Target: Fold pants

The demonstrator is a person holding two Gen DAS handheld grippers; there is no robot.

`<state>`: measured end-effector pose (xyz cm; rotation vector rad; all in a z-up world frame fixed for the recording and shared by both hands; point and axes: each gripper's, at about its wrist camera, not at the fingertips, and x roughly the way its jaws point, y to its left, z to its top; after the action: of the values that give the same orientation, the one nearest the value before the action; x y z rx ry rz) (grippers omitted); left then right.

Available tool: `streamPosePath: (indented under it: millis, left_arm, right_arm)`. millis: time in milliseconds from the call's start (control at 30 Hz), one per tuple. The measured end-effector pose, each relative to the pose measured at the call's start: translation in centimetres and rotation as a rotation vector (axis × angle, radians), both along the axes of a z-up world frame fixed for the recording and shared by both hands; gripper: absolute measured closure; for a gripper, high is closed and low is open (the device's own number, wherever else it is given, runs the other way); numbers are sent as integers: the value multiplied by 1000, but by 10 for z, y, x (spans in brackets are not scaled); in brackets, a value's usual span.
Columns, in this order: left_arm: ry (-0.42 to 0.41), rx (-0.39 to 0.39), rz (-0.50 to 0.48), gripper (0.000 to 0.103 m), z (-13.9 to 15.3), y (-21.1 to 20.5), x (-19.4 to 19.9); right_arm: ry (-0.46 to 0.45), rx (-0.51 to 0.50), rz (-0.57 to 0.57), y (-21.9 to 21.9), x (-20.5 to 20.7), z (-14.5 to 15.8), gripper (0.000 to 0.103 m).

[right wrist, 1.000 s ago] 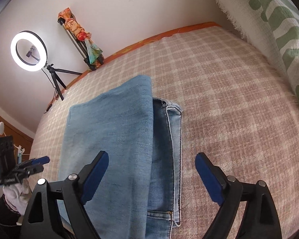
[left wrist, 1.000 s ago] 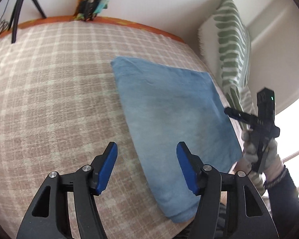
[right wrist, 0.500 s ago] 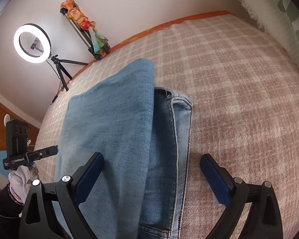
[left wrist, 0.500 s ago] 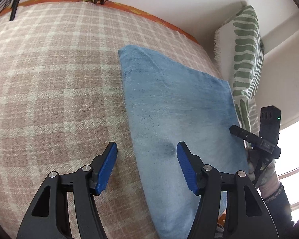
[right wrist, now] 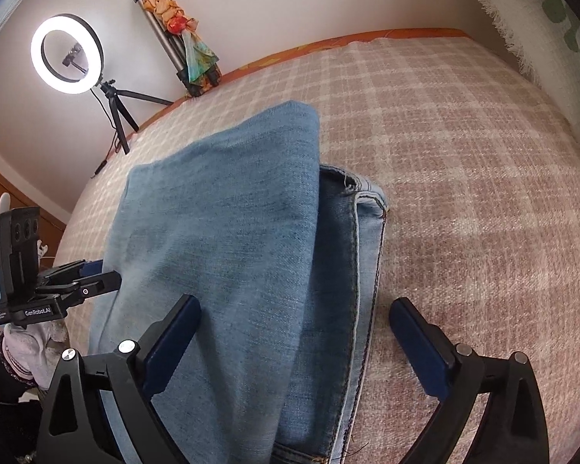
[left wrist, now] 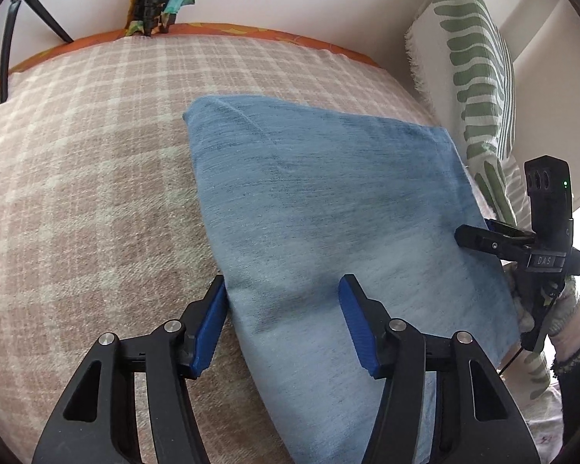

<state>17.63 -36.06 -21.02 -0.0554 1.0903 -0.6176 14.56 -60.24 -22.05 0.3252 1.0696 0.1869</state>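
The blue denim pants (left wrist: pixel 328 201) lie folded into a thick rectangle on the checked bed cover (left wrist: pixel 81 178). In the right wrist view the pants (right wrist: pixel 228 232) show a top layer over the stitched waistband edge (right wrist: pixel 363 208). My left gripper (left wrist: pixel 282 321) is open, its jaws astride the near left edge of the fold. My right gripper (right wrist: pixel 294 332) is open, its jaws astride the near end of the pants. Each gripper shows in the other's view, the right one (left wrist: pixel 483 237) at the pants' right edge, the left one (right wrist: pixel 92 278) at the pants' left edge.
A white and green patterned pillow (left wrist: pixel 479 77) stands at the right side of the bed. A lit ring light on a tripod (right wrist: pixel 67 54) and a folded tripod with a colourful cloth (right wrist: pixel 181 38) stand by the wall beyond the bed's orange edge (left wrist: pixel 251 33).
Both grippers have moved down and forward onto the pants' near edges. Both stay open. The pants have not changed shape.
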Motion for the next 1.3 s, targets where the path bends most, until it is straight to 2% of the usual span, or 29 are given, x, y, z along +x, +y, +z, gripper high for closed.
streamPosePath:
  millis: [233, 467, 600, 700, 767, 800, 833, 967, 1133, 1233, 1267, 1300]
  left_arm:
    - [-2, -6, -9, 46, -2, 1, 1]
    - [-26, -3, -21, 47, -3, 0, -1]
    - [-42, 3, -30, 51, -2, -3, -3]
    - [-30, -22, -23, 57, -3, -1, -1]
    - [-22, -35, -16, 61, -3, 1, 0]
    - [-23, -34, -15, 63, -3, 1, 0]
    - [-25, -32, -13, 64, -3, 0, 0]
    - [-50, -14, -11, 71, 1, -4, -5]
    - [-56, -15, -11, 75, 5, -6, -4]
    - [-38, -30, -5, 74, 1, -4, -1]
    - [-33, -36, -4, 70, 0, -3, -1]
    - [-26, -40, -2, 63, -3, -3, 0]
  right_arm:
    - [32, -47, 11, 9, 7, -1, 0]
    - [27, -53, 21, 8, 8, -2, 0]
    - [38, -66, 19, 10, 9, -2, 0]
    - [34, -85, 29, 15, 10, -2, 1]
    - [3, -61, 51, 16, 7, 1, 19]
    - [-9, -12, 76, 18, 6, 1, 39]
    - [-11, 11, 70, 19, 5, 2, 41]
    - [-42, -10, 46, 23, 1, 2, 47]
    - [-78, -82, 22, 32, -7, 13, 66]
    - [-78, -64, 21, 30, -9, 13, 66]
    - [-75, -44, 18, 26, -8, 12, 64]
    - [-64, 5, 10, 20, -6, 9, 54]
